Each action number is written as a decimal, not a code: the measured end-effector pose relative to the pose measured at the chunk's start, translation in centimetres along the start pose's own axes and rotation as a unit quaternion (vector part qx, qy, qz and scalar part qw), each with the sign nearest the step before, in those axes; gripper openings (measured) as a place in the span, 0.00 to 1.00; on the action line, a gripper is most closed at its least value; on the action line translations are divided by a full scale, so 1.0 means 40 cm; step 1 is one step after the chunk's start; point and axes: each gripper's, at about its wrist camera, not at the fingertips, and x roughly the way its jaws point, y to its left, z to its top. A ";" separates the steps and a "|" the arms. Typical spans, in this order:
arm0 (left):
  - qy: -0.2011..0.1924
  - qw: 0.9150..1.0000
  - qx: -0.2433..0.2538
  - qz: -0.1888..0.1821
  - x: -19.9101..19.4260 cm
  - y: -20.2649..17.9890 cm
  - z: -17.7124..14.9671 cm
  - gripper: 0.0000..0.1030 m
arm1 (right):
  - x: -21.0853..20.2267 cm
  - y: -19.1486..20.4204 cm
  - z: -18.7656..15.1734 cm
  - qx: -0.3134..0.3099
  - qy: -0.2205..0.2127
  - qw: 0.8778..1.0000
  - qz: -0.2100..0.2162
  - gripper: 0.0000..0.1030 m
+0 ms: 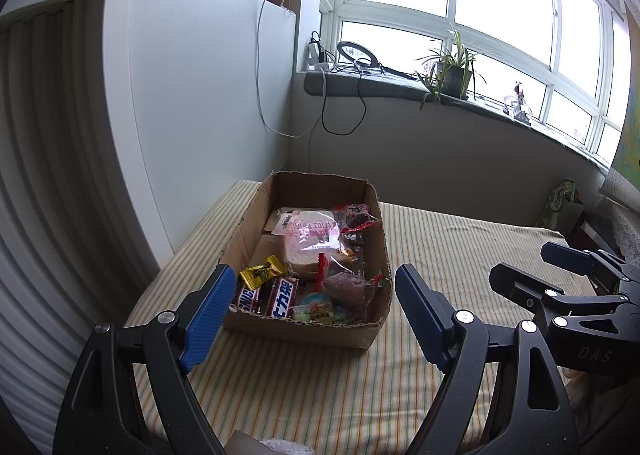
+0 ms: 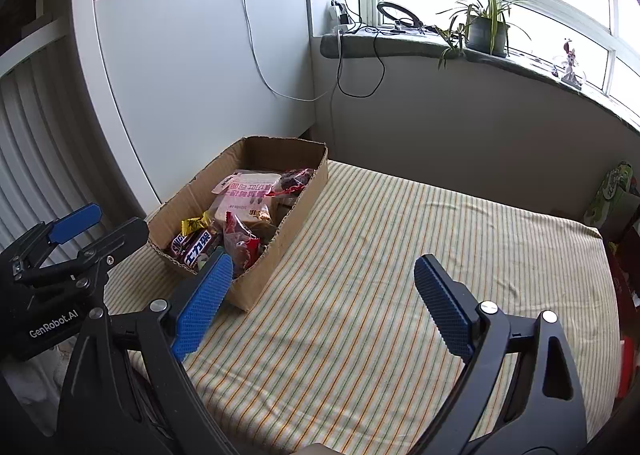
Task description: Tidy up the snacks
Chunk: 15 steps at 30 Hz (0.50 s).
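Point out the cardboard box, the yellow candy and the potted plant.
cardboard box (image 1: 297, 329): left wrist view, on its near outer wall.
yellow candy (image 1: 263, 272): left wrist view, middle of the wrapper.
potted plant (image 2: 485, 31): right wrist view, on the pot.

A cardboard box sits on a striped tablecloth, its top open and its floor crowded with snack packets. Right of the box, the cloth lies bare and wide. Left of the box, a white cabinet stands close. Behind the box, a wall rises, with cables hanging down it.
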 end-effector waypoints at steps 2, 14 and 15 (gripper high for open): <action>0.000 1.000 0.000 0.000 -0.001 0.000 0.000 0.80 | -0.001 0.000 0.000 0.000 0.000 1.000 0.001 0.92; 0.002 1.000 -0.002 -0.002 -0.002 -0.002 0.001 0.80 | -0.001 -0.006 -0.001 0.000 0.002 1.000 0.004 0.92; 0.002 1.000 -0.002 -0.002 -0.001 -0.002 0.002 0.80 | -0.001 -0.007 -0.001 0.000 0.002 1.000 0.005 0.92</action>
